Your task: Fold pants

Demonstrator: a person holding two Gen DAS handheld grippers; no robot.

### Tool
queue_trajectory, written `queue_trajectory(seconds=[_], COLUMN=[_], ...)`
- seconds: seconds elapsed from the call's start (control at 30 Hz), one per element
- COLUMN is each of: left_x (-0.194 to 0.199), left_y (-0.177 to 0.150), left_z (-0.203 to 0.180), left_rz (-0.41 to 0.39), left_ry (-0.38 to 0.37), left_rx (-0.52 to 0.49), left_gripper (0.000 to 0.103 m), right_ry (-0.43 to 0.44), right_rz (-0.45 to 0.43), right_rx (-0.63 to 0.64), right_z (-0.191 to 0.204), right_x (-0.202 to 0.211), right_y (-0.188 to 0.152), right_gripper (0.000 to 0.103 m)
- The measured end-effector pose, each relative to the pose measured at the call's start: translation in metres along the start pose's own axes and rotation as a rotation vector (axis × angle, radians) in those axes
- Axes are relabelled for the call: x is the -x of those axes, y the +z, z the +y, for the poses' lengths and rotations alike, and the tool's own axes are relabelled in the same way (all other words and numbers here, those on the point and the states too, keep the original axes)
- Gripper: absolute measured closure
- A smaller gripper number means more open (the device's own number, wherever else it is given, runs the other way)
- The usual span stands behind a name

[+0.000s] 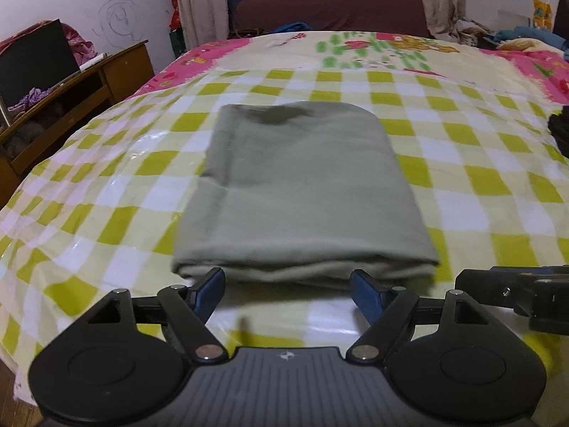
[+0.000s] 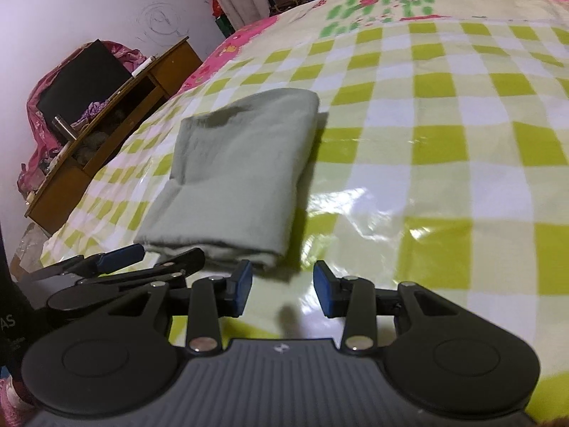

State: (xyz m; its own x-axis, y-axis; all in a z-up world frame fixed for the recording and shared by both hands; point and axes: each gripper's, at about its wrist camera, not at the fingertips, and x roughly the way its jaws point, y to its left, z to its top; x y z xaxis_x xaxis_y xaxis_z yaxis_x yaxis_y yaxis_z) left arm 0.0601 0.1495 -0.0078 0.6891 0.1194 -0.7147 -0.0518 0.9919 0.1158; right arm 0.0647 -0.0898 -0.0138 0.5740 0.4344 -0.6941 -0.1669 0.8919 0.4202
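Note:
The grey-green pants (image 1: 302, 192) lie folded into a compact rectangle on the checked bedspread (image 1: 106, 185). My left gripper (image 1: 288, 283) stands open just short of the pants' near folded edge, nothing between its blue pads. In the right wrist view the same folded pants (image 2: 238, 174) lie ahead and to the left. My right gripper (image 2: 282, 284) is open past the pants' near right corner, and nothing sits between its pads. The left gripper (image 2: 156, 254) shows at the lower left of that view.
The bed's plastic-covered yellow-green checked cover (image 2: 444, 142) spreads wide to the right. A wooden desk (image 1: 71, 92) with clutter stands left of the bed. A dark object (image 1: 560, 131) lies at the bed's right edge. Curtains and a window are at the back.

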Motion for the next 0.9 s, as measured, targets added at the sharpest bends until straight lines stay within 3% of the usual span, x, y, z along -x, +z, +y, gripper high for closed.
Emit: queue_trajectory(seconds=[0.3,0.37,0.53,0.9], left_x=[0.016,0.019,0.023,0.032], left_y=[-0.022,-0.024,-0.027,-0.03], left_z=[-0.004,-0.002,-0.003,-0.004], left_rz=[-0.006,-0.01,-0.03,-0.048], left_ry=[0.044,0.061,0.086,0.081], left_rx=[0.009,0.024,0.017,0.01], left_gripper=[0.011,0.006,0.005,0.001], right_ry=[0.008,0.015,0.02,0.02], right_rz=[-0.034,-0.03,-0.032,-0.043], right_rx=[-0.006,0.01,0.073,0.086], right_z=[-0.002,0.003,0.018,0.023], right_x=[0.022,0.022,0.023,0.026], right_y=[-0.017,-0.021,-0.03,-0.031], right_gripper=[0.061,0.061,0.061,0.06])
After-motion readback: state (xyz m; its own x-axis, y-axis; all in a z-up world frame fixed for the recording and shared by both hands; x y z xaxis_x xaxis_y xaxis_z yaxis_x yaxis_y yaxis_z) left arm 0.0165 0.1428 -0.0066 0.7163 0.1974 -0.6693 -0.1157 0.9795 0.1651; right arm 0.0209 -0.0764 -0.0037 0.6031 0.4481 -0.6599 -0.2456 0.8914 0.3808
